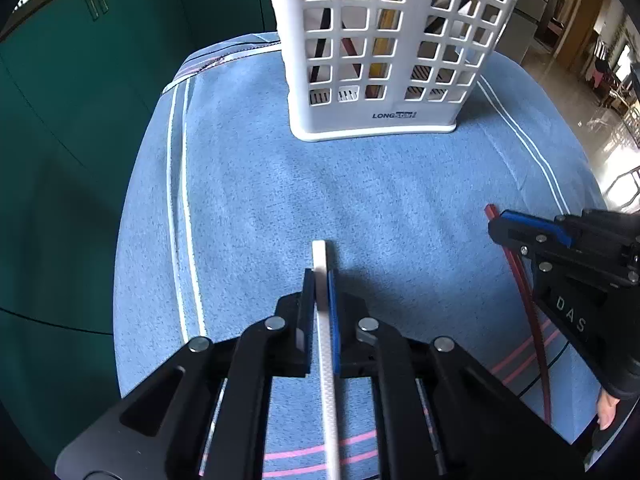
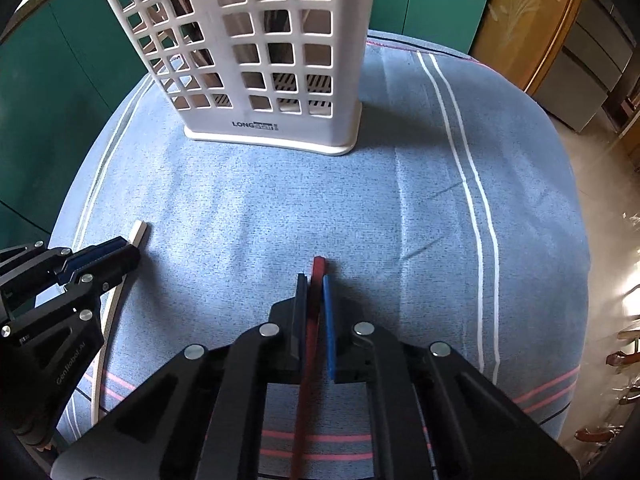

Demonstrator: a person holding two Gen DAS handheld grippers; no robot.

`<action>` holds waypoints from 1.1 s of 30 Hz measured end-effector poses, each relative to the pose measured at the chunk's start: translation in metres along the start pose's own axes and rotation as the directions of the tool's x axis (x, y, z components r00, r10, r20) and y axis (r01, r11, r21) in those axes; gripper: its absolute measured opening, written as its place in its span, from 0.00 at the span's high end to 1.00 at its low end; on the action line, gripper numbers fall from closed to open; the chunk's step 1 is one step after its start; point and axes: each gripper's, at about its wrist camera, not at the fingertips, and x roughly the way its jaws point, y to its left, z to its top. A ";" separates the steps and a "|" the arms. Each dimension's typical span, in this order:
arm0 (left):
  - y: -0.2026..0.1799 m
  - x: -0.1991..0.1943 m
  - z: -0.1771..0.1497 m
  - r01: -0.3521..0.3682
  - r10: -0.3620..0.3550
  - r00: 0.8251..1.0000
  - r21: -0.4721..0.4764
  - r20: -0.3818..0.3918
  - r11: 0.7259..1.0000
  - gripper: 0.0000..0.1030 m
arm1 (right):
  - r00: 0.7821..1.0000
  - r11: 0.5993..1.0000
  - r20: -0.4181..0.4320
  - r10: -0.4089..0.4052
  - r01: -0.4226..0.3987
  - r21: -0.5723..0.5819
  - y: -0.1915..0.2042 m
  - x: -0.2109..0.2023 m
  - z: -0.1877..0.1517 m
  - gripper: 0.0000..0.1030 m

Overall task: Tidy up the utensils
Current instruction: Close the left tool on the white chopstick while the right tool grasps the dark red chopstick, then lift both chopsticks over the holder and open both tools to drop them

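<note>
Left tongs (image 1: 320,280): jaws pressed onto a white chopstick (image 1: 325,320), which runs lengthwise between the pads, its blunt end projecting just past the tips and its length trailing back under the tool. Right tongs (image 2: 314,284): jaws pinching a dark red chopstick (image 2: 316,276) in the same manner, the end showing just beyond the tips. Each tool points steeply down at the surface, and in the other's view each appears at the side edge: the right tongs (image 1: 520,236) at the right margin, the left tongs (image 2: 120,252) at the left margin, well apart.

The surface carries a blue cloth (image 1: 360,200) with white stripes along both sides and pink stripes near the front edge. Between the two tools, and ahead of both sets of tips, the cloth lies bare up to a white lattice utensil basket (image 1: 380,80) standing upright at the far middle; long utensils show through its openings. White stripes (image 2: 472,184) mark where the cloth curves down at the side. Beyond the left edge stands a green cabinet (image 1: 80,120); beyond the right edge, open floor (image 1: 600,152).
</note>
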 end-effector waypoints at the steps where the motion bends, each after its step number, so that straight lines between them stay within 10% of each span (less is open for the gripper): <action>1: 0.000 -0.002 0.000 0.000 0.000 1.000 -0.005 0.002 1.000 0.94 | 1.000 1.000 -0.001 0.014 -0.014 0.009 0.000 -0.001 0.000 0.93; 17: 0.004 -0.107 0.006 -0.005 0.008 0.969 -0.013 0.247 1.000 0.94 | 0.968 0.997 0.244 0.065 -0.071 0.015 0.002 -0.127 -0.011 0.93; 33: 0.033 -0.275 0.035 0.098 -0.083 0.814 0.005 0.575 0.995 0.94 | 0.799 0.987 0.582 0.149 -0.160 -0.033 -0.009 -0.282 -0.013 0.93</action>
